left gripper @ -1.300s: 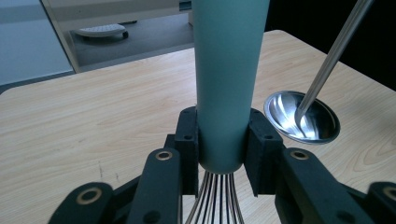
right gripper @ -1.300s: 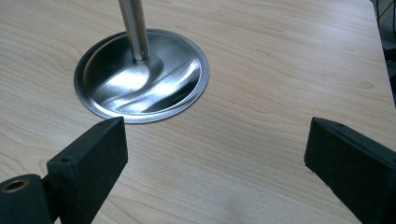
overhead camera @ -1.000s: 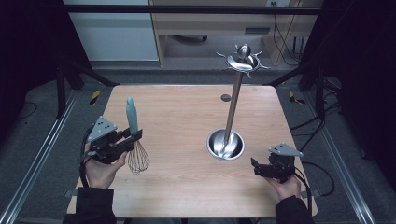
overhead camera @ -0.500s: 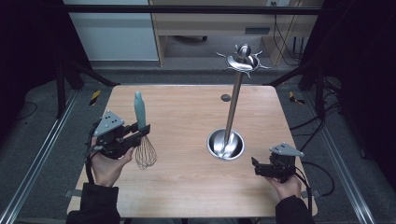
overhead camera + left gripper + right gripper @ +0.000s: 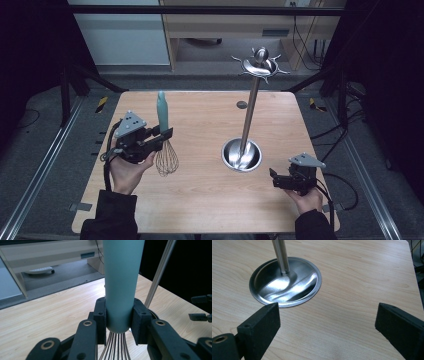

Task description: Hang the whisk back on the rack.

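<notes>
A whisk with a teal handle [image 5: 161,107] and a wire head [image 5: 166,159] stands nearly upright, handle up, over the left half of the wooden table [image 5: 200,200]. My left gripper [image 5: 161,136] is shut on the lower end of the whisk's handle [image 5: 121,285], one pad on each side. A steel stand has a round dished base [image 5: 242,155], a tall pole [image 5: 250,115] and a ring of hooks on top [image 5: 260,65]. My right gripper [image 5: 274,178] rests open near the front right; its jaws frame bare wood just short of the base [image 5: 285,282].
A small dark round spot [image 5: 242,105] lies on the table behind the stand. Metal rails run along both sides of the table. Cables lie on the floor at the right [image 5: 340,130]. Shelving stands beyond the far edge.
My left gripper has carried the whisk up and to the right, toward the table's middle, and the handle now stands more upright. The right gripper has kept still.
</notes>
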Demonstrator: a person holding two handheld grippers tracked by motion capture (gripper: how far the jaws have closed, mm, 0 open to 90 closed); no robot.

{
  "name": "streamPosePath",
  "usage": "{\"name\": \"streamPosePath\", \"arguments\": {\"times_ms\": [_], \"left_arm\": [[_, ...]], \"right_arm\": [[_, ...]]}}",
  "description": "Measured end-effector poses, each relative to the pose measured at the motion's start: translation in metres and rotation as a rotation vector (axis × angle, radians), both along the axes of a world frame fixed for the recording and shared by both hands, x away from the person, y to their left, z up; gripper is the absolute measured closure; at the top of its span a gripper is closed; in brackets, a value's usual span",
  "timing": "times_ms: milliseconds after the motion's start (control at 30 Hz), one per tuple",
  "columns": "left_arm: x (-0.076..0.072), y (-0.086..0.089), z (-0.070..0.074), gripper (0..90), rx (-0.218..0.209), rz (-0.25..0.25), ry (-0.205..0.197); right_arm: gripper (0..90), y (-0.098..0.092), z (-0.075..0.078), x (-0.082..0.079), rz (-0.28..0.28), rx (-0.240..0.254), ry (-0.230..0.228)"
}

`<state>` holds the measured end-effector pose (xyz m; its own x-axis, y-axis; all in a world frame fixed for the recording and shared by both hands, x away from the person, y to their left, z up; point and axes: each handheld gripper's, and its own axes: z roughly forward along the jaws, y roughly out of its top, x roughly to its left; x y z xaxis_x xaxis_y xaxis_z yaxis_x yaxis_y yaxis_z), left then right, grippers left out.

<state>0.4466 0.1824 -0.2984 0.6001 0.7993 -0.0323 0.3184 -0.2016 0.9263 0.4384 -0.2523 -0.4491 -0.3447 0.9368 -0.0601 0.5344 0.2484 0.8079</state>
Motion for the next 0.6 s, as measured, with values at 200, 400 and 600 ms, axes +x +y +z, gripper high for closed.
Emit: {"name": "streamPosePath", "arguments": {"times_ms": [200, 400, 600], "left_arm": [[0.002, -0.015, 0.006, 69.0, 0.003, -0.020, -0.007], [0.004, -0.026, 0.012, 69.0, 0.002, -0.037, -0.018], [0.005, -0.037, 0.016, 69.0, 0.005, -0.055, -0.021]], "right_arm": [[6.3, 0.000, 0.000, 0.000, 0.002, -0.001, -0.006], [6.3, 0.000, 0.000, 0.001, 0.004, -0.002, -0.005], [6.3, -0.001, 0.001, 0.000, 0.001, 0.003, -0.007]]}}
